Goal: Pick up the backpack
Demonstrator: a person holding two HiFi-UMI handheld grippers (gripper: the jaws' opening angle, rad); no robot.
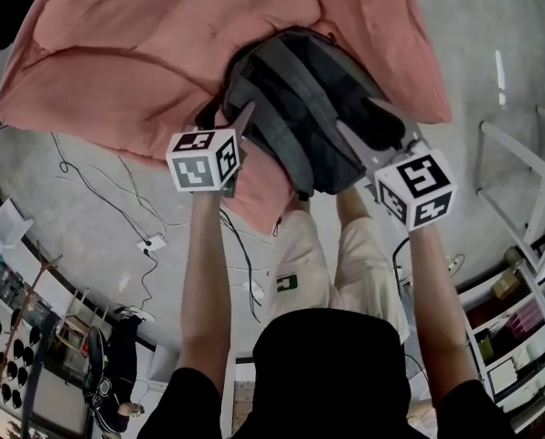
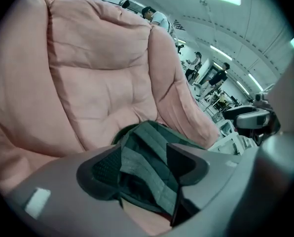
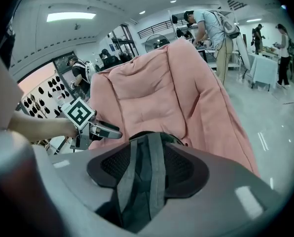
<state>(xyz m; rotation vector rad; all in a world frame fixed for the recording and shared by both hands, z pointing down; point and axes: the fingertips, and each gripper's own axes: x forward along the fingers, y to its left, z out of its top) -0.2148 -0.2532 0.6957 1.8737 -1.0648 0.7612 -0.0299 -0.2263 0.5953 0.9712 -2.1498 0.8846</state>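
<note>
A dark grey backpack (image 1: pixel 300 90) lies on a big pink cushion chair (image 1: pixel 144 71), its grey straps facing me. My left gripper (image 1: pixel 234 122) is at its left edge. In the left gripper view the jaws (image 2: pixel 142 167) stand apart with a grey strap (image 2: pixel 147 177) loose in the gap, so this gripper is open. My right gripper (image 1: pixel 355 112) is over the backpack's right side. In the right gripper view its jaws (image 3: pixel 147 167) close on two grey straps (image 3: pixel 154 162) that run taut up to the backpack (image 3: pixel 152 137). The left gripper's marker cube (image 3: pixel 78 113) shows there too.
The pink cushion (image 3: pixel 152 93) rises behind the backpack. Cables (image 1: pixel 99 190) and a white power strip (image 1: pixel 151 243) lie on the grey floor at the left. A white shelf rack (image 1: pixel 519 318) stands at the right. People (image 3: pixel 211 28) work at tables in the background.
</note>
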